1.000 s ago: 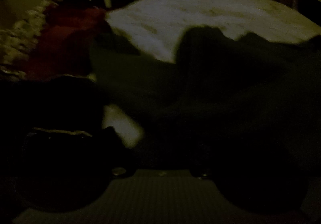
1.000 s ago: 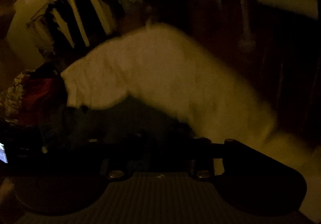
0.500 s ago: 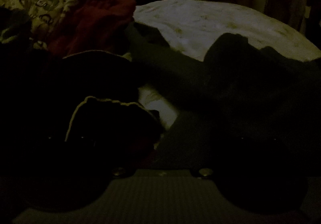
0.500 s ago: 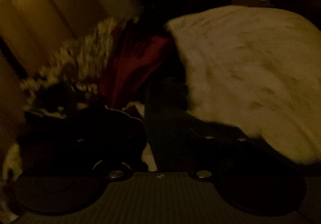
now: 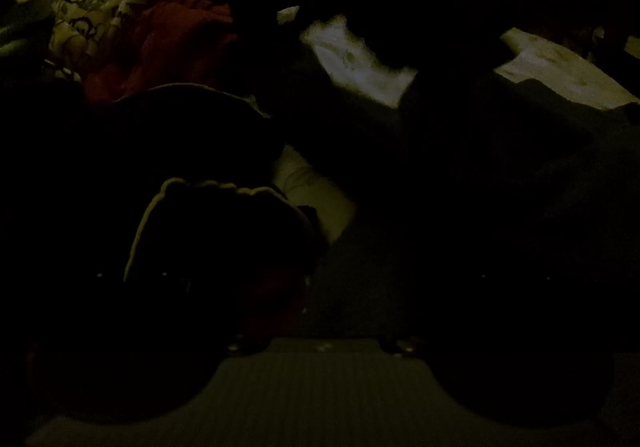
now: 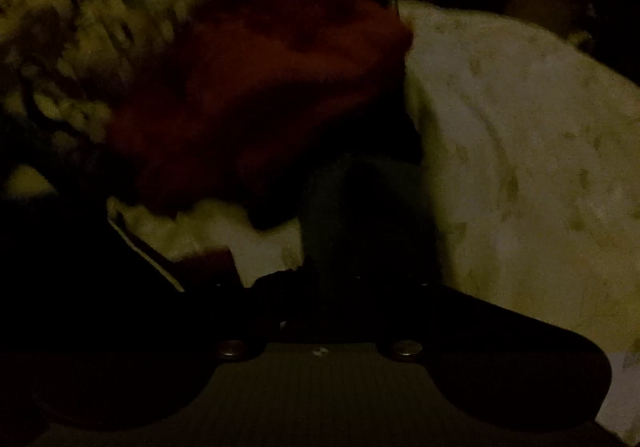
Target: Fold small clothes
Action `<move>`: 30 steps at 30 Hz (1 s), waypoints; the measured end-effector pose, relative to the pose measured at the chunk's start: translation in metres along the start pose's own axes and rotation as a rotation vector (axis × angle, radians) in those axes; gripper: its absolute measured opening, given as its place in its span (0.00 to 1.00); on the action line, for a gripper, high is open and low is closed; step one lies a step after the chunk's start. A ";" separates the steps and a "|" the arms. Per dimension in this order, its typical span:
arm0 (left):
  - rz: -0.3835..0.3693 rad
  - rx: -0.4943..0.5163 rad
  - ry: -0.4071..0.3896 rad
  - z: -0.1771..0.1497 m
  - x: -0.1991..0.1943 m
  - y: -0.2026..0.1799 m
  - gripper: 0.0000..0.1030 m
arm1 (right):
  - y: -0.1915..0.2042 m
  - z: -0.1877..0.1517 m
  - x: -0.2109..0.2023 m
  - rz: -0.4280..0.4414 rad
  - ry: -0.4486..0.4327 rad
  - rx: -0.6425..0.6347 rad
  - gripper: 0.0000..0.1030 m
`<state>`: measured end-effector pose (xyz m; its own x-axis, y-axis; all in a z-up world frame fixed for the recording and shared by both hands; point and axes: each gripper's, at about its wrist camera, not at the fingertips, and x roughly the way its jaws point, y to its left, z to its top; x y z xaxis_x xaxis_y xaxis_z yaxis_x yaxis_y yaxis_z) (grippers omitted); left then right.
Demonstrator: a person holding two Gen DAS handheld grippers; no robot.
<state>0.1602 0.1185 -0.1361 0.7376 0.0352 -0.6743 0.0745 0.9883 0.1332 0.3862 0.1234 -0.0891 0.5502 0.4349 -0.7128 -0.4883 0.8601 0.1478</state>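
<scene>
The dark garment point(image 5: 500, 175) lies on the bed point(image 6: 520, 135), just ahead of the left fingers and between the right ones; soft, light, limp, best pinched at an edge. Its axis and heading are lost in gloom, and so is either gripper's opening

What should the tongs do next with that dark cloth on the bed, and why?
Probably ease the dark cloth out flat on the pale bedspread, away from the red garment. It looks bunched in front of the right tongs, and a flat piece folds more easily. The scene is too dim to see any grip.
</scene>
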 end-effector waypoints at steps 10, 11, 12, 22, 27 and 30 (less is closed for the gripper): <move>-0.019 -0.069 -0.024 0.000 -0.009 0.006 1.00 | -0.058 -0.007 -0.213 0.188 -0.292 0.128 0.07; -0.015 -0.074 -0.020 0.000 -0.009 0.006 1.00 | -0.068 -0.019 -0.232 0.170 -0.299 0.145 0.08; -0.008 -0.073 -0.014 0.002 -0.009 0.005 1.00 | -0.080 -0.034 -0.248 0.160 -0.274 0.192 0.08; 0.061 -0.036 0.026 0.005 -0.004 -0.008 1.00 | -0.152 -0.220 -0.259 0.058 0.116 0.468 0.22; 0.068 -0.033 0.028 0.006 -0.003 -0.008 1.00 | -0.112 -0.166 -0.280 -0.068 -0.083 0.161 0.51; 0.054 -0.038 0.020 0.006 -0.006 -0.006 1.00 | -0.086 -0.122 -0.264 -0.047 -0.145 0.062 0.94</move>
<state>0.1592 0.1110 -0.1286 0.7266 0.0915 -0.6809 0.0091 0.9897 0.1427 0.2005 -0.0976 0.0028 0.6654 0.4242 -0.6142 -0.4199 0.8930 0.1618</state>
